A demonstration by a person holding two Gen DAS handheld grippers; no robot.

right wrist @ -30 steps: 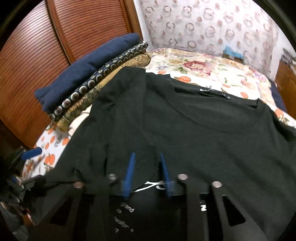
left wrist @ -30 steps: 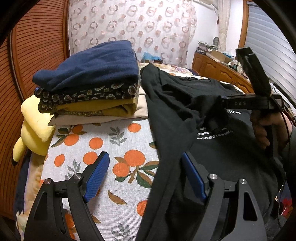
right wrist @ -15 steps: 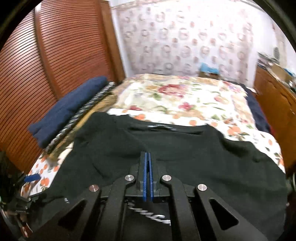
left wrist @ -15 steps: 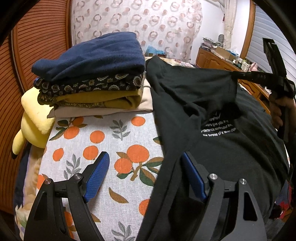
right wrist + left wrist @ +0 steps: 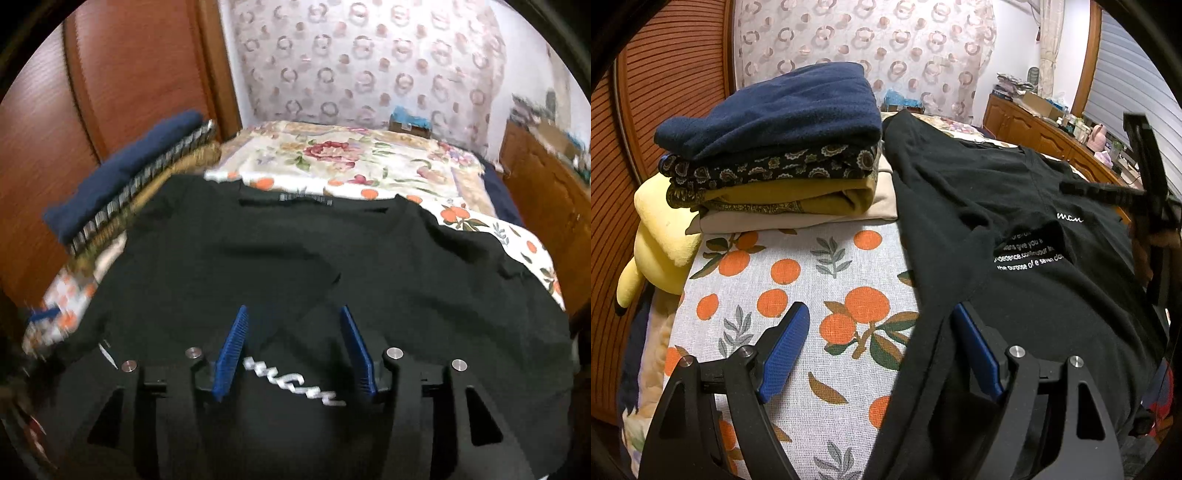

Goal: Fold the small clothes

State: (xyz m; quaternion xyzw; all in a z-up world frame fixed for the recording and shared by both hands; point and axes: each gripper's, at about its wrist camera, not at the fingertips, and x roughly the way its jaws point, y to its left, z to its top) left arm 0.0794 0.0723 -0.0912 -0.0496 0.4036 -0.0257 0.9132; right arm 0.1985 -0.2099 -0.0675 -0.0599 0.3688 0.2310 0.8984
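A black T-shirt with white lettering lies spread on the orange-print bed cover; its left sleeve is folded over onto the chest. It fills the right wrist view, collar at the far side. My left gripper is open low over the shirt's left hem edge, with its right finger over the cloth. My right gripper is open and empty above the chest lettering; it also shows in the left wrist view at the right.
A stack of folded clothes, navy on top, sits at the far left by the wooden wardrobe. A yellow plush toy lies beside it. A wooden dresser stands at the right. A floral quilt lies beyond the shirt.
My right gripper, shut on the shirt's sleeve half a second ago, has opened and let it go; the sleeve now lies on the chest. My left gripper has stayed open and barely moved.
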